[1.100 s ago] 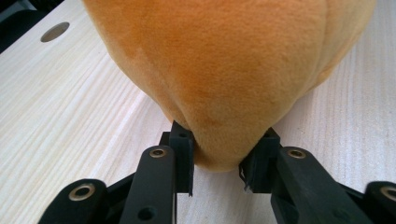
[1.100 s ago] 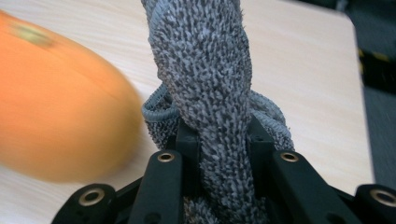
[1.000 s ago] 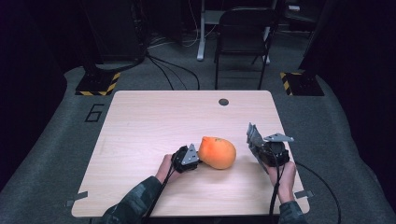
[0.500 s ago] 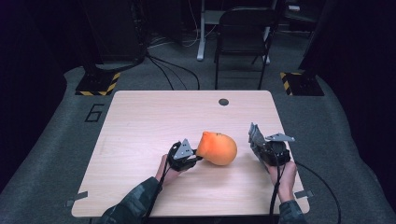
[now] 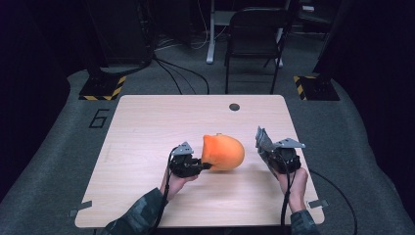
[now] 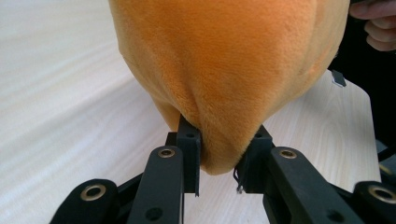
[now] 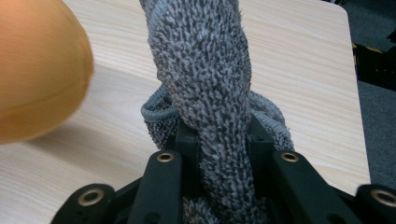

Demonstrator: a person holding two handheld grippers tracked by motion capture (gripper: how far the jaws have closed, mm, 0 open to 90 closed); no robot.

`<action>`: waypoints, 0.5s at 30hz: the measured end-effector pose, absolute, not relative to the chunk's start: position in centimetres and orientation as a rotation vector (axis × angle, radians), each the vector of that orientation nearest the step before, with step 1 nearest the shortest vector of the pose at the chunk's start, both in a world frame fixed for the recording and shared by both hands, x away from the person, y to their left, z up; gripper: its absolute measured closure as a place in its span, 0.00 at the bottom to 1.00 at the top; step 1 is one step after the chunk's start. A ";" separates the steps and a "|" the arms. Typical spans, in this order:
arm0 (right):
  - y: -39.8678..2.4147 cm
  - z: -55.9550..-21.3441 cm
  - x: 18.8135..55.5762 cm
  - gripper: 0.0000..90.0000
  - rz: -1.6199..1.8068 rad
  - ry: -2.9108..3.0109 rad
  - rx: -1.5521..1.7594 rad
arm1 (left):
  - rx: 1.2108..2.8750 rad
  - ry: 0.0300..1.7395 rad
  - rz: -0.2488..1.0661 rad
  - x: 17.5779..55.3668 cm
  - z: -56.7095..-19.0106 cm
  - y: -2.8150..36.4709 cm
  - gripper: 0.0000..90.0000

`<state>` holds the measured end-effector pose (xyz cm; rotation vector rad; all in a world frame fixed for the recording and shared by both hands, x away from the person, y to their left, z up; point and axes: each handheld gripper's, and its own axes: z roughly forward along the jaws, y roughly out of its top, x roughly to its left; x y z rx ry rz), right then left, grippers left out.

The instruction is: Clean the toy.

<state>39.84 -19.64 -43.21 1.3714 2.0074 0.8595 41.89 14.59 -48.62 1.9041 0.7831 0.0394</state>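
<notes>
An orange plush toy lies near the middle of the wooden table. My left gripper is shut on its near left end, and in the left gripper view both jaws pinch a fold of the orange plush toy. To the right, my right gripper is shut on a grey knitted cloth. The right gripper view has the grey cloth bunched upright between the jaws, with the orange toy at the left edge.
A small dark round hole cover sits near the table's far edge. A folding chair stands behind the table on the dark floor. Black-and-yellow striped bases flank the far corners.
My left gripper has lifted the orange toy's end slightly and shifted it a little to the right. The right gripper with the grey cloth has stayed in place.
</notes>
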 end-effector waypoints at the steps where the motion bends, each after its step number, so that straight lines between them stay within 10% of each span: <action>1: -19.6 -43.2 39.8 0.81 0.859 2.007 1.371 | 1.904 0.783 0.039 41.9 -48.6 14.6 0.83; 15: -12.9 -39.7 37.8 0.81 1.096 2.101 1.205 | 1.952 0.857 -0.034 42.5 -50.8 13.6 0.81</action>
